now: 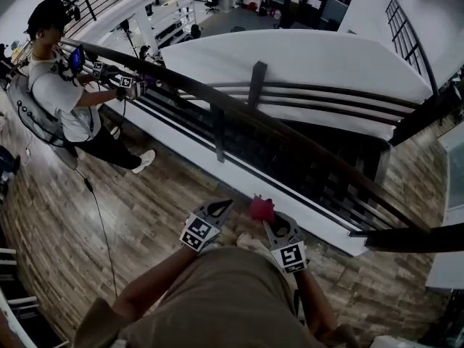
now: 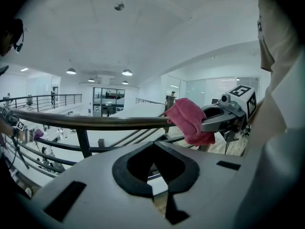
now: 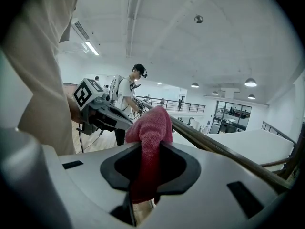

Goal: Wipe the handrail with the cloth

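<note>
A dark handrail [image 1: 239, 111] runs from upper left to lower right on top of a railing with dark bars. My right gripper [image 1: 270, 222] is shut on a pink cloth [image 1: 262, 209], held close to my body and short of the rail. In the right gripper view the cloth [image 3: 153, 125] bulges out between the jaws of that gripper [image 3: 150, 144], with the handrail [image 3: 224, 151] running past on the right. My left gripper [image 1: 220, 209] is beside it, shut and empty [image 2: 154, 144]. Its view shows the handrail [image 2: 95, 122] ahead and the cloth [image 2: 188, 120] to the right.
Another person [image 1: 65, 93] stands at the rail to the far left, holding grippers against it. The wooden floor [image 1: 130, 216] lies on my side of the railing. Beyond it is a drop to a lower level and a white curved wall [image 1: 304, 64].
</note>
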`<state>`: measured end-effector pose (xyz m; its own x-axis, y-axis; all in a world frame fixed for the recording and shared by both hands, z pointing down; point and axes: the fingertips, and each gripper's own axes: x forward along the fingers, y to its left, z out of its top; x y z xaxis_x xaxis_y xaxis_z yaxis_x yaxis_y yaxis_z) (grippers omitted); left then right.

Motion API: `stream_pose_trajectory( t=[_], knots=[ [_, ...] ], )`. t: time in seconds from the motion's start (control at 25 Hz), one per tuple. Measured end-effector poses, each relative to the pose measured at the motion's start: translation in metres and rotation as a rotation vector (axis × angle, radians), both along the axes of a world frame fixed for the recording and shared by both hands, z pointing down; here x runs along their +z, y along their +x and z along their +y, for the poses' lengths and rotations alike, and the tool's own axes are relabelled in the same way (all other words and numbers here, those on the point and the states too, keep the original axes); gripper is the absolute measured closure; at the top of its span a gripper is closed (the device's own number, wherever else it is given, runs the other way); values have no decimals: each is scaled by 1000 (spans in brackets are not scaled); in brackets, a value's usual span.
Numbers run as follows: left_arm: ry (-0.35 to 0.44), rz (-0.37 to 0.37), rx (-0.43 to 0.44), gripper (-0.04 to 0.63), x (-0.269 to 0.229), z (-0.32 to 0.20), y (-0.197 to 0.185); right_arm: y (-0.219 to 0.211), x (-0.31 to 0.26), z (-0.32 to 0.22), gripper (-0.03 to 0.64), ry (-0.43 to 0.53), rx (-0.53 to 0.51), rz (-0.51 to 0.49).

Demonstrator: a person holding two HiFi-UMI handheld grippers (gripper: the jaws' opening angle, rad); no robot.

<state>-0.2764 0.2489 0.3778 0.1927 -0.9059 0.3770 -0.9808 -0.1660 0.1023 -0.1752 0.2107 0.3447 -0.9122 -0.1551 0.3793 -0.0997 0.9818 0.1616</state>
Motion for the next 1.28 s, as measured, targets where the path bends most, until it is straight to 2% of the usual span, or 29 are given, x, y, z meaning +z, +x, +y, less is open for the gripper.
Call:
stream_pose_trajectory(
  t=[0.52, 0.84, 1.12, 1.28],
  knots=[
    [-47, 22, -6, 580, 13, -53, 20, -5, -15, -67, 531, 4, -22, -31],
    [-60, 14, -18, 580, 34, -79, 41, 20, 7, -93, 531, -16, -24, -40],
    [-76, 16, -8, 580, 37, -102, 28, 5, 8, -116, 532, -31, -15, -45],
    [-74, 16, 6, 580, 38, -128, 7, -14, 7, -140, 532, -51, 1, -52]
  ],
)
